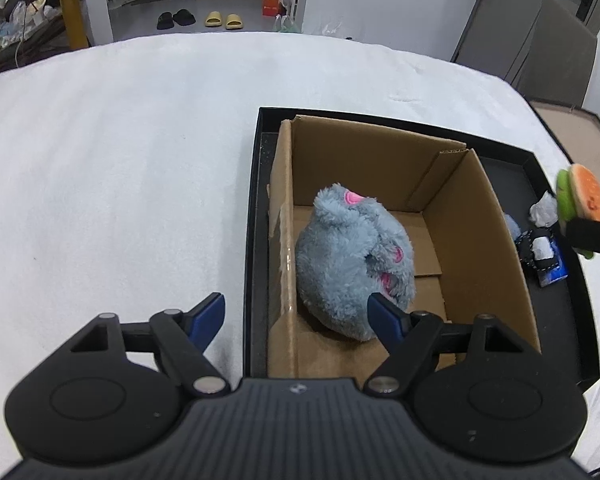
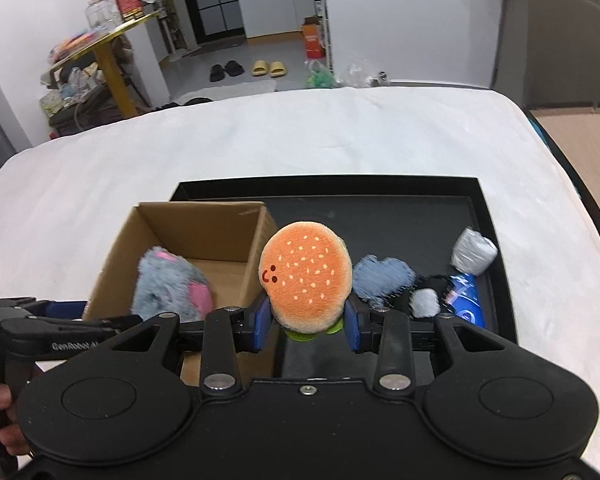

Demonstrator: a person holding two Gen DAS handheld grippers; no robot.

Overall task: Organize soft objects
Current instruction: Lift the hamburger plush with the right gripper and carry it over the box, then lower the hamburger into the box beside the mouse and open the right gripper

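Observation:
A grey plush with pink patches (image 1: pixel 354 264) lies inside the open cardboard box (image 1: pixel 476 216), also seen in the right wrist view (image 2: pixel 172 284). The box (image 2: pixel 204 220) stands in a black tray (image 1: pixel 256 200). My left gripper (image 1: pixel 298 316) is open and empty, just above the box's near-left wall, its right finger close to the plush. My right gripper (image 2: pixel 306 326) is shut on an orange burger plush (image 2: pixel 306 276) and holds it above the tray (image 2: pixel 380 208), beside the box. The burger shows at the right edge of the left wrist view (image 1: pixel 584 200).
In the tray to the right of the box lie a blue heart plush (image 2: pixel 382 280), a black-and-white soft item (image 2: pixel 426 300), a blue pack (image 2: pixel 466 300) and a grey roll (image 2: pixel 474 256). The tray sits on a white bed (image 1: pixel 120 160). A yellow table (image 2: pixel 108 56) stands beyond.

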